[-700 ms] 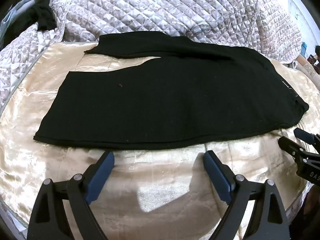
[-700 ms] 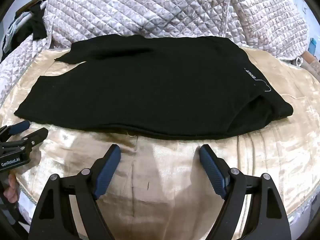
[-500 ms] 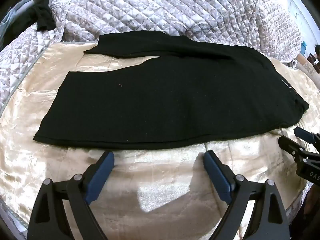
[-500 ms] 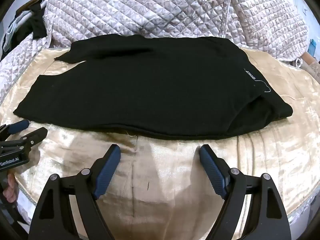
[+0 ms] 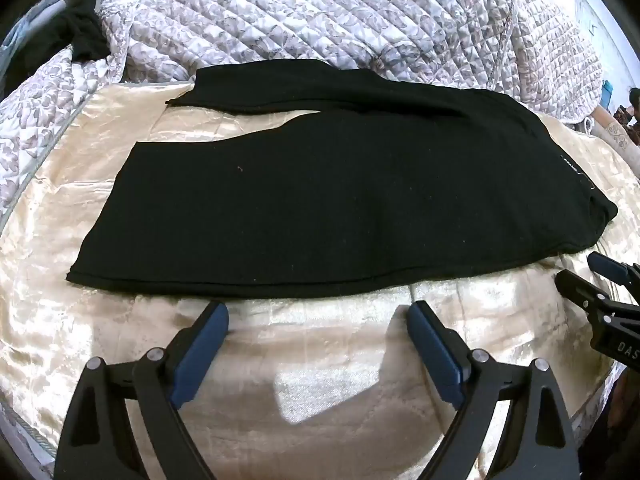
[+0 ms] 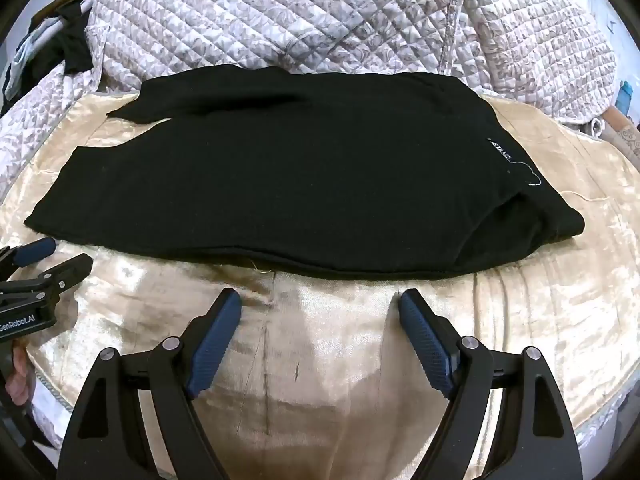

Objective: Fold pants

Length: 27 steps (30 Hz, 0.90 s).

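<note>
Left wrist view has the left gripper [image 5: 318, 316] with its fingers spread wide and holding nothing, hovering over the satin sheet [image 5: 340, 400] just short of the near hem of the black pants [image 5: 320, 208]. The pants lie flat straight ahead of the fingertips, long axis running crosswise to them: leg ends off to the left, where the two legs part in a narrow wedge, and the waistband off to the right. The near long edge sits just beyond both pads, apart from them. From the right wrist view the right gripper [image 6: 320, 308] is likewise wide open and empty, its tips just short of the same near edge, with the waistband label [image 6: 500, 150] ahead and to the right. So the left gripper is the nearer one to the leg half and the right gripper to the waist half; each shows at the edge of the other's view. I judge no fold has begun. Whichever fold comes next, both grippers need to go forward a little to meet the near edge. Behind the pants a quilted blanket [image 5: 340, 20] is bunched up, touching the far leg.
</note>
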Tool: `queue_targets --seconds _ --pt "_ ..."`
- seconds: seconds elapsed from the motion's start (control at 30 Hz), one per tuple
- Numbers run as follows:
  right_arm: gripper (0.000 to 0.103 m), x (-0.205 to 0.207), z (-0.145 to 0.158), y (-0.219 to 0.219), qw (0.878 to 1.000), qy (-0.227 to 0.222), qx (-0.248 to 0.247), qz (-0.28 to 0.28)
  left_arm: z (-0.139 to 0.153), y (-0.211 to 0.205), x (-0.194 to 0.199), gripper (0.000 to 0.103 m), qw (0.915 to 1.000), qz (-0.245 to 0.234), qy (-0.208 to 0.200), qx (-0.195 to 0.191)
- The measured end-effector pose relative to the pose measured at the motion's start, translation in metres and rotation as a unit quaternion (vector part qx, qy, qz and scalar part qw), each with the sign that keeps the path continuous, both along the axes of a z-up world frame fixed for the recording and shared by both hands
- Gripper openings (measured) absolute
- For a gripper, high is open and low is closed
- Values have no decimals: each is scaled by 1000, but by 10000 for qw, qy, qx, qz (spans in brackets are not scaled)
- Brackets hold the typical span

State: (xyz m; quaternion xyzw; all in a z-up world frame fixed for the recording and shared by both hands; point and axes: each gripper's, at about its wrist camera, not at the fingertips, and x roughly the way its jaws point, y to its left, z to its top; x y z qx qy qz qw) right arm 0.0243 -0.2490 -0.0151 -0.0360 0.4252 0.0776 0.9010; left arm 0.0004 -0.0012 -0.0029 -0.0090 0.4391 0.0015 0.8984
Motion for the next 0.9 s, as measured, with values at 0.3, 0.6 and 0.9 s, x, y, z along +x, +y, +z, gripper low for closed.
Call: queue_targets --seconds 0.3,0.6,0.9 --pt "81 0 0 1 10000 19 -28 -2 -1 -1 0 93 10000 -25 -36 28" --pt "81 0 1 1 10000 25 -41 0 -1 -2 -2 93 10000 -43 -63 48" --pt "81 0 1 1 10000 34 -58 1 -1 -3 -2 93 10000 -41 -57 53"
